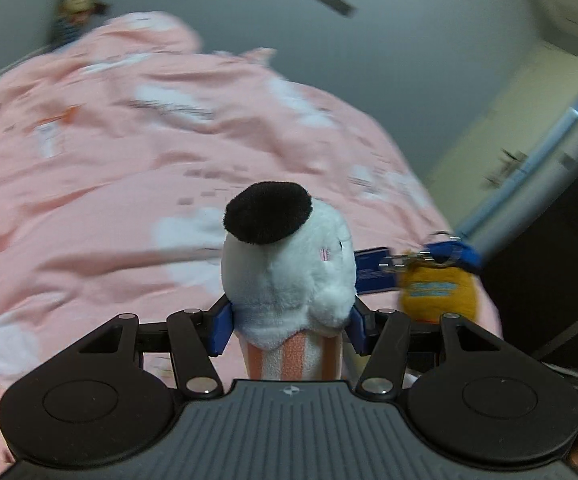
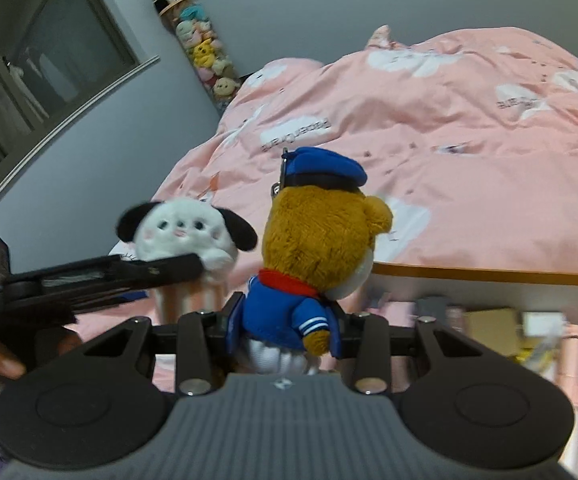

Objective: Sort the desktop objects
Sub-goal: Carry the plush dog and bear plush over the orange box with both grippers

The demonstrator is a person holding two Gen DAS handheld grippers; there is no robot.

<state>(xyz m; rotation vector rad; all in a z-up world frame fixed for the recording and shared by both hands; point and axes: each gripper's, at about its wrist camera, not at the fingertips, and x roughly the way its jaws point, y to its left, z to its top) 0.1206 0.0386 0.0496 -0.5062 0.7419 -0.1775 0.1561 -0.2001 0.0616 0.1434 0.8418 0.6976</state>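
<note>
My left gripper (image 1: pixel 289 316) is shut on a white plush dog (image 1: pixel 289 272) with black ears and a pink-striped body, held in the air above the bed. The same dog (image 2: pixel 185 236) shows in the right wrist view, with the left gripper's finger across it. My right gripper (image 2: pixel 283 322) is shut on a brown plush bear (image 2: pixel 313 236) in a blue sailor cap and jacket. The bear (image 1: pixel 437 284) appears blurred at the right of the left wrist view, with a metal key ring on its cap.
A bed with a pink cloud-print duvet (image 2: pixel 429 128) fills the background. A wooden-edged desk (image 2: pixel 489 276) with clutter under it is at the right. A tall tube of small plush toys (image 2: pixel 205 48) stands in the wall corner. A window (image 2: pixel 29 60) is at the left.
</note>
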